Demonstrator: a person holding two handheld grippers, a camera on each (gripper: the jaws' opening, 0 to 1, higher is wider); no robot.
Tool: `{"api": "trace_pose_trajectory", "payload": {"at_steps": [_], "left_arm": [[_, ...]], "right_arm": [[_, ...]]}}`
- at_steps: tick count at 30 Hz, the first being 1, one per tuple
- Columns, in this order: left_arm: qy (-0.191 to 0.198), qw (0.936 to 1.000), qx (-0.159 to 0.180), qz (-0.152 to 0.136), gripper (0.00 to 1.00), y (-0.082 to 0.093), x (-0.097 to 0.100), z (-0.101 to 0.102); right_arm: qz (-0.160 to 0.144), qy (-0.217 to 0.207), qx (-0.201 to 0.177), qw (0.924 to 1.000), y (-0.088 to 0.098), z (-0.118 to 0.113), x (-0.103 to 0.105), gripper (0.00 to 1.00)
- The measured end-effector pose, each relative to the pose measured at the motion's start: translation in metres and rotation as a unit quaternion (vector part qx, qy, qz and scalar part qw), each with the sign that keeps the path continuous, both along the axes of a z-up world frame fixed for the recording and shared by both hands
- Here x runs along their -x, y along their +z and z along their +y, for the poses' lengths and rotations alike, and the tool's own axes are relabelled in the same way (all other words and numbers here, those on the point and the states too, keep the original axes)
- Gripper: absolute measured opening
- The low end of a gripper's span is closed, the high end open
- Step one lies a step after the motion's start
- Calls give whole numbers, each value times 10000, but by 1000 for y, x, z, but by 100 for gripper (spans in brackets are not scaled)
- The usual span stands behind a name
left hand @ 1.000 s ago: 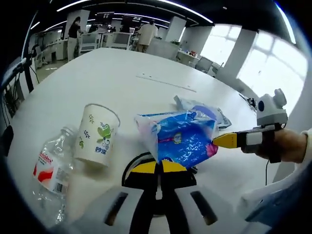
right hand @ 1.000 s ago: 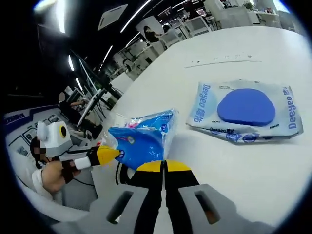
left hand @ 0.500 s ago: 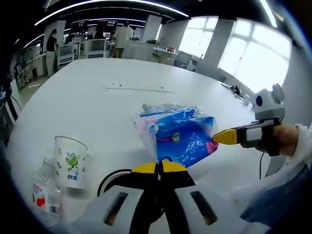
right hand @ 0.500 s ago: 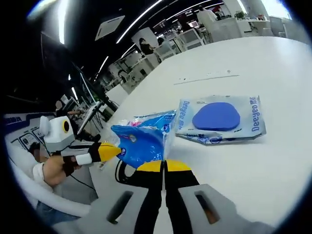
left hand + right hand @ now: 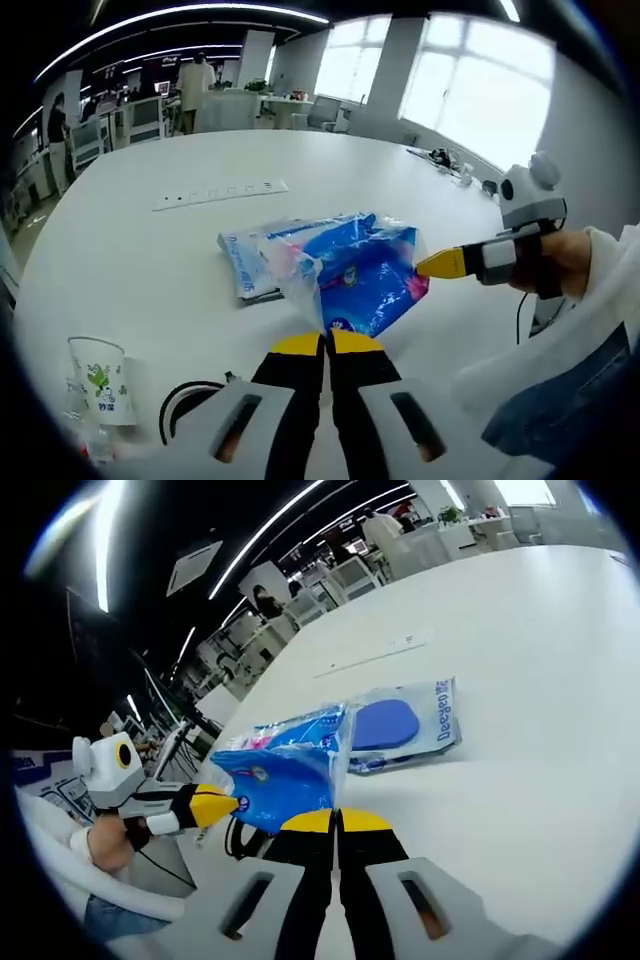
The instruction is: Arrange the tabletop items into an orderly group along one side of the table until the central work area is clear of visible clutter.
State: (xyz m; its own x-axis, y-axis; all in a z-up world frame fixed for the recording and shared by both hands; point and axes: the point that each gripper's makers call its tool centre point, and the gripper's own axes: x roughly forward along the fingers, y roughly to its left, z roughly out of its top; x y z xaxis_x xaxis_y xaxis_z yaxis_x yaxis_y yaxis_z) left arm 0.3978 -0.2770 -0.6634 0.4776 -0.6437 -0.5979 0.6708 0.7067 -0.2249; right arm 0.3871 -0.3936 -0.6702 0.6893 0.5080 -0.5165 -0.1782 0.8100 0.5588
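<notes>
Both grippers grip one blue packet [image 5: 365, 280] between them, lifted clear of the table [image 5: 150, 250]. Nearest in the left gripper view, the left gripper [image 5: 325, 345] has its yellow-tipped jaws pressed together on the packet's lower edge; the right gripper [image 5: 432, 264] comes in from the right, its tip pinched on the far corner. In the right gripper view the right gripper [image 5: 337, 822] likewise has its jaws closed on the packet [image 5: 285, 770], with the left gripper [image 5: 222, 804] biting the opposite end.

The packet is soft crinkled plastic, blue with pink and white print, sagging between the two holds.

Low at the left in the left gripper view stand a printed paper cup [image 5: 97, 380] and, beside it, a black cable loop [image 5: 190, 410]. Behind the packet lies a flat pouch [image 5: 405, 725] with a blue pad showing through it.

Judging from this, the tidying is at an early-to-middle stage: one item is in transit, and cup, cable and pouch lie scattered, not yet grouped along one side.
</notes>
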Motion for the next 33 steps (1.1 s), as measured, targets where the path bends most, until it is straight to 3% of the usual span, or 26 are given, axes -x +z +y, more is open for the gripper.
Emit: {"api": "trace_pose_trajectory", "payload": {"at_steps": [15, 22, 33], "left_arm": [[-391, 9992, 35, 5, 0, 10, -4, -42], [-703, 9975, 96, 5, 0, 21, -4, -76], [-1233, 9923, 81, -50, 0, 34, -9, -131]], "right_arm": [[-148, -294, 133, 9994, 10, -39, 8, 0], [-259, -377, 438, 9980, 24, -72, 8, 0], [-391, -787, 578, 9945, 47, -128, 0, 0]]}}
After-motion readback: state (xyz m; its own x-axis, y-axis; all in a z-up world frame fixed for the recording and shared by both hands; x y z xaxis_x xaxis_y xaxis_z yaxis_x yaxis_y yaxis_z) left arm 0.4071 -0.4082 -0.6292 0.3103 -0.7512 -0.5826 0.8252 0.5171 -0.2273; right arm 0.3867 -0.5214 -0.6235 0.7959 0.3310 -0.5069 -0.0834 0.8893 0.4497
